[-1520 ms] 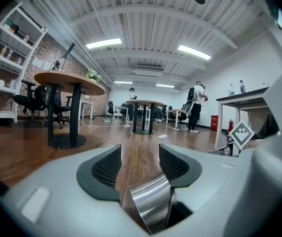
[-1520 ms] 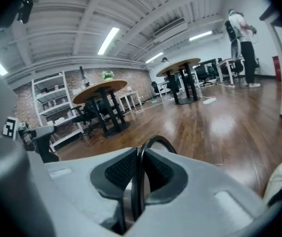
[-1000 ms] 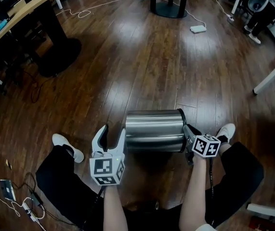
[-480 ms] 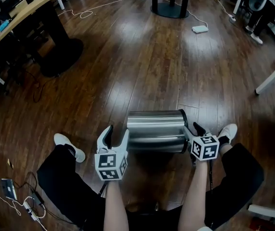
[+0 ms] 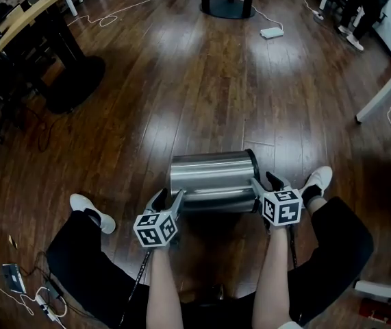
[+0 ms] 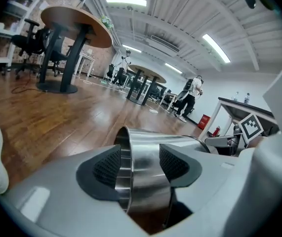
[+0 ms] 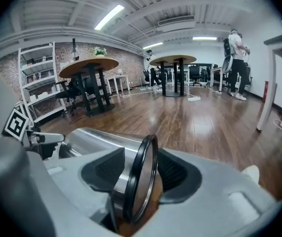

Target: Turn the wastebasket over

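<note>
Two grippers, both released. left gripper [image 5: 169, 197] has dropped since earlier, jaws now straddling wastebasket [image 5: 212, 173] rim, not pinching. right gripper [image 5: 263, 181] jaws just opened, black-ringed base loose between. Wastebasket on side on floor [image 5: 202, 81].

The shiny steel cylindrical wastebasket [image 5: 212, 177] lies sideways on the dark wooden floor [image 5: 202, 81], between the person's white left shoe [image 5: 87, 208] and white right shoe [image 5: 316, 179].

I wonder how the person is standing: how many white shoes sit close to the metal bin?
2. One white shoe lies left of the toppled wastebasket, the other shoe right of it, both on the wooden floor. None looks hidden.
</note>
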Motion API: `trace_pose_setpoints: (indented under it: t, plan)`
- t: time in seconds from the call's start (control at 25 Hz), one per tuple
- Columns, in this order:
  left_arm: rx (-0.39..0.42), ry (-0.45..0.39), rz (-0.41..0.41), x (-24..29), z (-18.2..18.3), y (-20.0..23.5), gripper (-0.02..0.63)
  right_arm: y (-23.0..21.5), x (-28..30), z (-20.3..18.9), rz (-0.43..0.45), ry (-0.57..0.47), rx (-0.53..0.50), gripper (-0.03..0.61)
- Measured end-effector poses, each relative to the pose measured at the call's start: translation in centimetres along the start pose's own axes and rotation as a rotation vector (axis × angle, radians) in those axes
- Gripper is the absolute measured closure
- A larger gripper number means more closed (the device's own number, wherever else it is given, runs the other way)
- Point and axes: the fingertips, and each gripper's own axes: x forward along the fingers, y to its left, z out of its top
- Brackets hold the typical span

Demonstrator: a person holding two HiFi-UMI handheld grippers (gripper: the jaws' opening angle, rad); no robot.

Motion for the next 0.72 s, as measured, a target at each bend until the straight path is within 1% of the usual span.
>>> trace_pose_setpoints:
  t: [0.08,0.16,0.24,0.32,0.36,0.44,0.56,0.68,0.72]
  plan:
    - [-0.016,0.027,-0.023,0.6,-0.7,-0.4,0.334,-0.2,-0.1,0.0,0.004,-0.011,0.022,0.382]
    - [-0.05,0.04,-0.031,1.1,-1.2,-0.3,0.333,-0.1,0.1,0.2,0.009,-0.022,0.031,0.385]
    - [-0.097,0.029,-0.042,1.3,-1.3,-0.2,0.339,0.3,0.3,0.1,0.014,-0.027,0.033,0.427]
    - [-0.137,0.012,-0.06,1.4,-1.3,-0.3,0.364,0.3,0.4,-0.1,0.007,-0.03,0.038,0.509]
    - [-0.147,0.008,-0.069,1.5,-1.3,-0.4,0.388,0.1,0.4,-0.1,0.0,-0.034,0.043,0.526]
    - [-0.156,0.007,-0.086,1.6,-1.3,-0.5,0.394,-0.4,0.5,-0.2,-0.011,-0.05,0.056,0.563]
    - [-0.192,0.021,-0.105,1.5,-1.5,-0.3,0.419,-0.6,0.5,-0.3,-0.018,-0.072,0.058,0.569]
    - [-0.211,0.031,-0.131,1.1,-1.1,-0.9,0.438,-0.9,0.5,-0.2,-0.078,-0.071,0.035,0.572]
    - [-0.205,0.025,-0.145,0.8,-0.5,-1.4,0.45,-1.2,0.4,-0.3,-0.098,-0.071,0.049,0.575]
